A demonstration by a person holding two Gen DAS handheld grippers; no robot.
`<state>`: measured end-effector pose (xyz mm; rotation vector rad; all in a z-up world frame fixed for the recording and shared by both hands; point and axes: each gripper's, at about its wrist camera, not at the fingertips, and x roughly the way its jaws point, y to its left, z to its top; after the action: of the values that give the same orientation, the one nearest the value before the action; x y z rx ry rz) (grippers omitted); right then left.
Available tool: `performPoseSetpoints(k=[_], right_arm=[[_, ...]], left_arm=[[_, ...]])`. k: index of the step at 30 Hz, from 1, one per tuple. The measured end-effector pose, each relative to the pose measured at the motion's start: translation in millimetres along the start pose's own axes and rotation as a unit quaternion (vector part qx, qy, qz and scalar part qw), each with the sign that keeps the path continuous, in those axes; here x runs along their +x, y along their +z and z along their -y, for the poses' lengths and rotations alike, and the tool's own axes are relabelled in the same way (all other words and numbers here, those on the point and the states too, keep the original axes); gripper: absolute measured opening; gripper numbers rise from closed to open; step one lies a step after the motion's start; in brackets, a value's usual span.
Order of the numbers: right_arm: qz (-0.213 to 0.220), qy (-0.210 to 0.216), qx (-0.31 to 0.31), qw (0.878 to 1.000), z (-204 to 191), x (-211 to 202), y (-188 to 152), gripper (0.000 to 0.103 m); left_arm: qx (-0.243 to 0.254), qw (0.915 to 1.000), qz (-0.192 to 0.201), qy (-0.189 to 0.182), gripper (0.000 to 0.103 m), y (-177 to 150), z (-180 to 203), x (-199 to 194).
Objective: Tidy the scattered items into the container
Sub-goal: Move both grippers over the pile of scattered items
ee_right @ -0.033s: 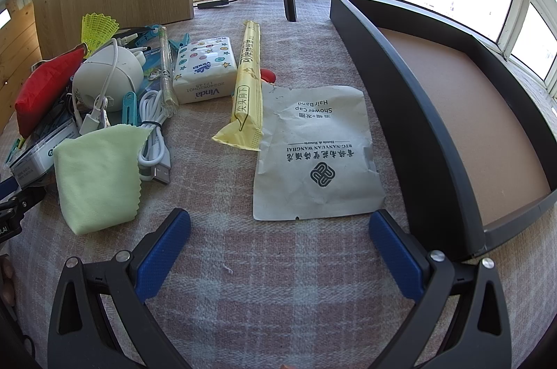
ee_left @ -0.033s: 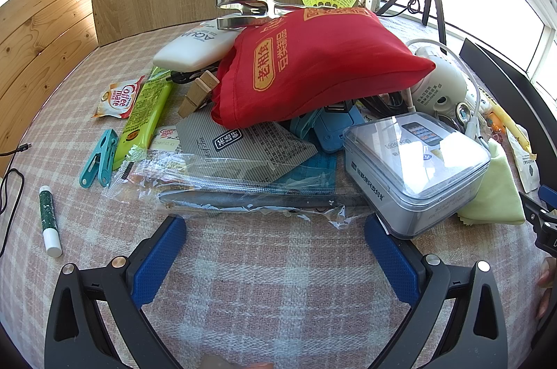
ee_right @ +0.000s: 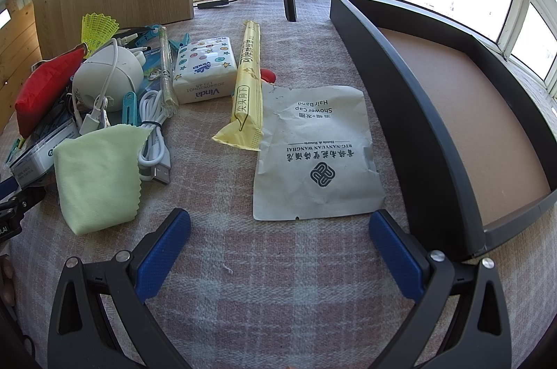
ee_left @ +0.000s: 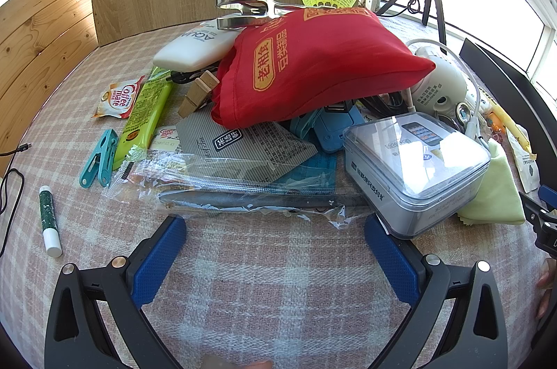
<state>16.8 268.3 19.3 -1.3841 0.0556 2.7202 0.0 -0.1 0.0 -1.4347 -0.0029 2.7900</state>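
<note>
Nothing has changed between the earlier pictures and now: both were taken at the same moment. In the left wrist view no item of the pile has shifted, and the left gripper (ee_left: 275, 236) shows no change of place or opening. In the right wrist view the right gripper (ee_right: 280, 229) and the things before it, the container (ee_right: 410, 111) among them, show no change either

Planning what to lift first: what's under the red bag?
Under the red bag: a grey tea packet, a blue device and black cables poke out; anything deeper is hidden.
</note>
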Motion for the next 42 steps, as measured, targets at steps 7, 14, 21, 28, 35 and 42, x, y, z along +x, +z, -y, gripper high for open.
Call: performPoseSetpoints(k=[7, 14, 21, 28, 35, 42], right_arm=[[-0.008, 0.001, 0.001, 1.0, 0, 1, 1, 0.103], [-0.02, 0.001, 0.003, 1.0, 0, 1, 1, 0.103], [-0.066, 0.011, 0.024, 0.997, 4, -10, -5, 0.103], [-0.048, 0.008, 0.039, 0.998, 6, -57, -6, 0.103], [-0.003, 0.006, 0.044, 0.999, 2, -120, 5, 0.103], [0.055, -0.008, 0.025, 0.998, 4, -184, 43, 0.102]], left_arm=[[-0.002, 1.0, 0.001, 0.0, 0.103, 0, -1, 0], [-0.002, 1.0, 0.0, -0.002, 0.103, -1, -5, 0], [0.017, 0.9994, -0.031, -0.002, 0.101, 1, -6, -7], [0.028, 0.9994, -0.018, -0.001, 0.098, 0, -25, -51], [0.048, 0.9987, 0.014, -0.007, 0.098, 5, -54, -116], [0.078, 0.9946, 0.069, 0.003, 0.098, 46, -67, -175]])
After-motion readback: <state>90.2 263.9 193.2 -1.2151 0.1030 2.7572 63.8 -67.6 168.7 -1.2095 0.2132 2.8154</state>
